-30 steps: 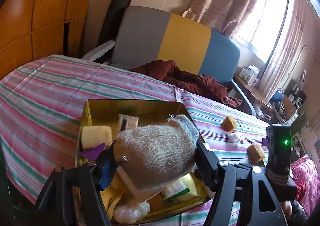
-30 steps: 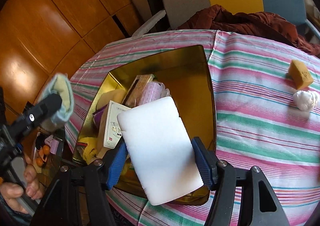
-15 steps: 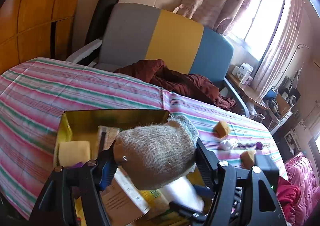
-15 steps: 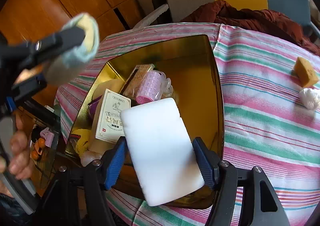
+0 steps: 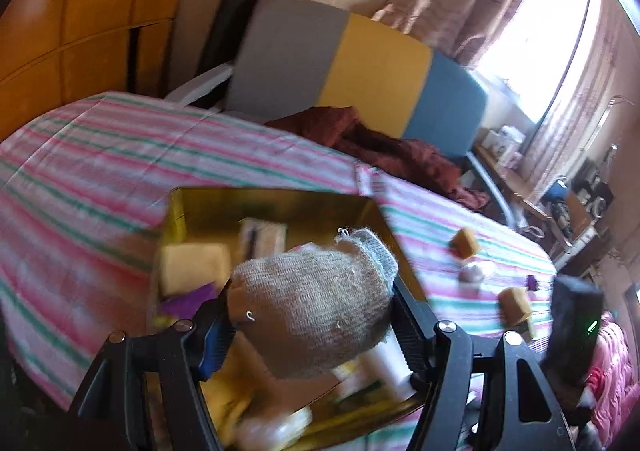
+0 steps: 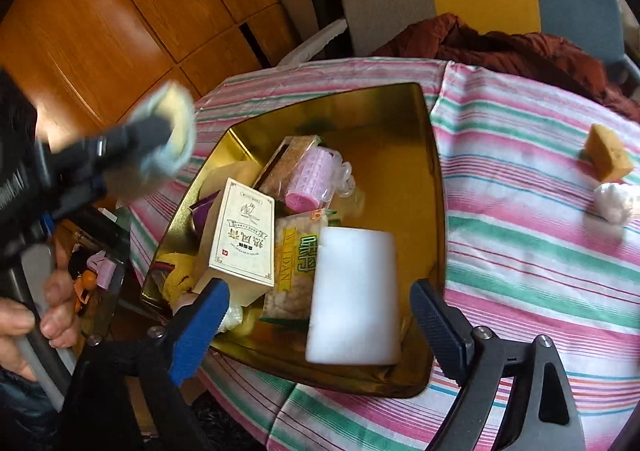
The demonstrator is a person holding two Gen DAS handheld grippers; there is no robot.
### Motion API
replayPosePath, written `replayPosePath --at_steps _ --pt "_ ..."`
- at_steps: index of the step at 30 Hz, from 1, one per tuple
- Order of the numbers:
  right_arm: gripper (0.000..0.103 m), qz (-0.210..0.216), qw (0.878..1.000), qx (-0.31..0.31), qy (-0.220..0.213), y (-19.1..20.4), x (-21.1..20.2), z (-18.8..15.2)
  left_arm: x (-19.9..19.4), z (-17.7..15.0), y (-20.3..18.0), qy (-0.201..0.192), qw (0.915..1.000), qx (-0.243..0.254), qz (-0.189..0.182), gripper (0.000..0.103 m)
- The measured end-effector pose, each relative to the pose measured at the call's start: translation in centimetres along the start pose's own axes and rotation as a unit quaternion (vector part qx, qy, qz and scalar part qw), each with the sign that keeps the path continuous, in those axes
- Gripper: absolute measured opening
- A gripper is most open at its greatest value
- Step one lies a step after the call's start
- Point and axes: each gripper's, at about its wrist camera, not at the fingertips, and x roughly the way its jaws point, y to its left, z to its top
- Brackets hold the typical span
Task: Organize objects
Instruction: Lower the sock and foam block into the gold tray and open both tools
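A gold tin tray (image 6: 432, 155) sits on the striped tablecloth, holding a white box (image 6: 244, 231), a pink roll (image 6: 310, 183), a snack pack (image 6: 294, 263) and other items. A white foam block (image 6: 354, 295) lies in the tray's near right corner. My right gripper (image 6: 320, 315) is open above it, fingers apart on both sides and not touching. My left gripper (image 5: 312, 315) is shut on a grey-brown knitted sock (image 5: 312, 299), held above the tray (image 5: 276, 203). It also shows blurred at the left of the right wrist view (image 6: 160, 147).
Two tan sponge cubes (image 5: 466, 243) (image 5: 516, 303) and a white crumpled wad (image 5: 474, 271) lie on the cloth right of the tray. A brown garment (image 5: 384, 147) lies on a grey, yellow and blue chair (image 5: 360, 63) behind the table. Wood panels stand left.
My right gripper opened and let go of the white foam block, which now lies in the tray. My left gripper, still holding the sock, swung over the tray.
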Motion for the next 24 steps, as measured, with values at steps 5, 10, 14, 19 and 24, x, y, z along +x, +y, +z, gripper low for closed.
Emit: replayPosePath --at_steps 5,10,14,19,24 --pt "0.093 -0.004 1.0 0.005 -0.005 0.0 -0.4 0.0 -0.7 -2.3 1.8 0.01 0.9978 0.018 0.063 0.07" --pt "0.093 -0.004 1.0 0.001 -0.006 0.5 -0.3 0.0 1.8 -5.0 0.2 0.042 0.9948 0.054 0.075 0.07" --pt "0.093 -0.009 1.0 0.001 -0.009 0.4 -0.7 -0.1 3.8 -5.1 -1.0 0.035 0.997 0.051 0.046 0.071" --pt "0.093 -0.013 1.0 0.006 -0.014 0.1 -1.2 -0.3 5.3 -4.1 -1.5 0.038 0.9982 0.037 0.026 0.071" --pt "0.093 -0.015 1.0 0.005 -0.017 0.1 -1.4 -0.3 4.7 -4.2 -1.1 0.054 0.9976 0.028 0.033 0.075"
